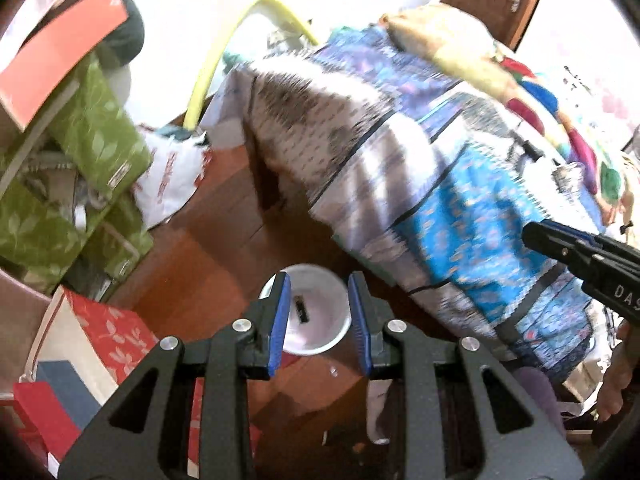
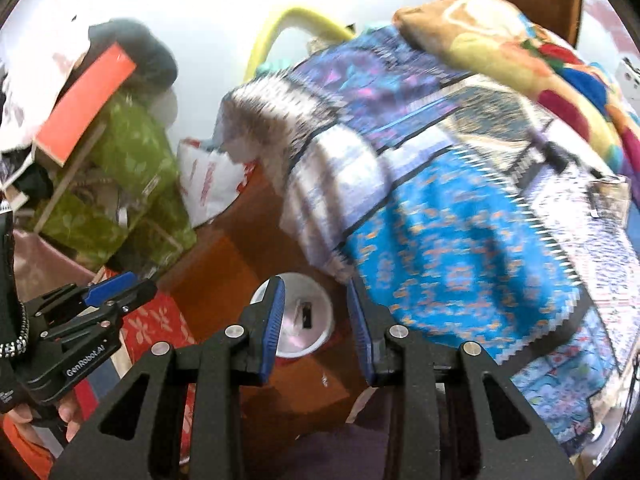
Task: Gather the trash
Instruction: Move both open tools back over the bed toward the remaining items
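Note:
A white round cup (image 1: 314, 312) stands on the wooden floor (image 1: 224, 248), open mouth up, with a small dark object inside. My left gripper (image 1: 320, 320) is open above it, its blue pads apart on either side, holding nothing. My right gripper (image 2: 316, 328) is open too, over the same cup (image 2: 302, 320), and is empty. The right gripper's tip shows in the left wrist view (image 1: 560, 240); whether it is open there I cannot tell. The left gripper shows in the right wrist view (image 2: 108, 292).
A bed with a blue patterned cover (image 1: 460, 208) hangs over the floor on the right. Green leaf-print boxes (image 1: 80, 184), a red box (image 1: 108, 332) and a white plastic bag (image 1: 172, 176) crowd the left. Small scraps (image 1: 332, 370) lie on the floor.

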The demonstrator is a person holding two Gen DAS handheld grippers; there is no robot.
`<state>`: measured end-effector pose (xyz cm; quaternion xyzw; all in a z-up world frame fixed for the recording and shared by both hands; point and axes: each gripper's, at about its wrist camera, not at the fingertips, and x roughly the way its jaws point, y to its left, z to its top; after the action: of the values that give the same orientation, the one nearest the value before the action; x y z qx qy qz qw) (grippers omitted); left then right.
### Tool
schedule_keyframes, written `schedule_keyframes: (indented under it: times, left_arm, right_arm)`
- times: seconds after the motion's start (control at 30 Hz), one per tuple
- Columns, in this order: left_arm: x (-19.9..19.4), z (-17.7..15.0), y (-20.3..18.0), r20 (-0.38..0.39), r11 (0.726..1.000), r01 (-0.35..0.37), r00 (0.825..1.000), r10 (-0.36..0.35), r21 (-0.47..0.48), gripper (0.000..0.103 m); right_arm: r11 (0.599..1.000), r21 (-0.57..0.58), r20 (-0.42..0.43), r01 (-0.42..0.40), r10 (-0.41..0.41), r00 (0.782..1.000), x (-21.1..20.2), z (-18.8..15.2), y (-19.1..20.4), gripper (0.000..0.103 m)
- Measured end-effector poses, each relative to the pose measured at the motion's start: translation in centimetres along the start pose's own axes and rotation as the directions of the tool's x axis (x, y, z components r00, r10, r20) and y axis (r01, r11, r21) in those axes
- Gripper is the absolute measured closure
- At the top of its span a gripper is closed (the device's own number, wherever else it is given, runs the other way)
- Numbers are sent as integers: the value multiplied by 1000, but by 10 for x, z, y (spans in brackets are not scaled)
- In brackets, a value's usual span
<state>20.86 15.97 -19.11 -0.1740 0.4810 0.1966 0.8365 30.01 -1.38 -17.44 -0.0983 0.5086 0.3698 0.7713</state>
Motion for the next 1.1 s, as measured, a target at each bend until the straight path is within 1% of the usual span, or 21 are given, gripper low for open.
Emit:
schedule_keyframes:
  times: [0.17, 0.37, 0.53, 0.7, 0.83, 0.9, 0.97, 1.0, 1.03, 1.07, 1.1]
  left_arm:
    - [-13, 20, -45, 54, 998, 39, 998, -42, 51, 74]
    - [-14, 41, -110, 77, 987, 95, 991, -105, 127, 74]
    - [-5, 53, -170, 74, 970, 138, 985, -155, 200, 73]
    - [17, 68, -227, 50, 955, 159, 983, -177, 250, 72]
    - [37, 84, -259, 33, 949, 179, 980, -194, 260, 67]
    - [50, 93, -276, 26, 945, 182, 980, -197, 271, 66]
    - [59, 99, -290, 20, 941, 189, 979, -202, 279, 66]
    - [66, 104, -298, 16, 940, 191, 979, -204, 284, 66]
    - [73, 110, -306, 13, 938, 194, 978, -206, 287, 66]
    - [80, 115, -312, 10, 937, 197, 978, -208, 289, 65]
    - [86, 120, -319, 9, 937, 198, 978, -209, 288, 61]
  right_arm:
    - [998, 43, 54, 45, -48, 997, -33, 4, -39, 74]
    - [987, 100, 107, 125, -136, 985, -73, 0, -99, 74]
    - [972, 145, 141, 187, -207, 968, -100, -8, -147, 74]
    - [954, 192, 162, 229, -261, 952, -117, -13, -197, 74]
    - [945, 232, 169, 232, -274, 947, -122, -15, -233, 74]
    - [942, 258, 171, 212, -261, 950, -121, -13, -253, 74]
    - [945, 273, 171, 179, -231, 958, -117, -10, -269, 73]
    - [944, 283, 166, 169, -222, 961, -112, -7, -280, 70]
    - [943, 290, 166, 166, -220, 961, -109, -6, -286, 63]
    - [940, 298, 168, 166, -223, 960, -106, -5, -292, 58]
    - [935, 310, 173, 172, -233, 957, -102, -3, -301, 48]
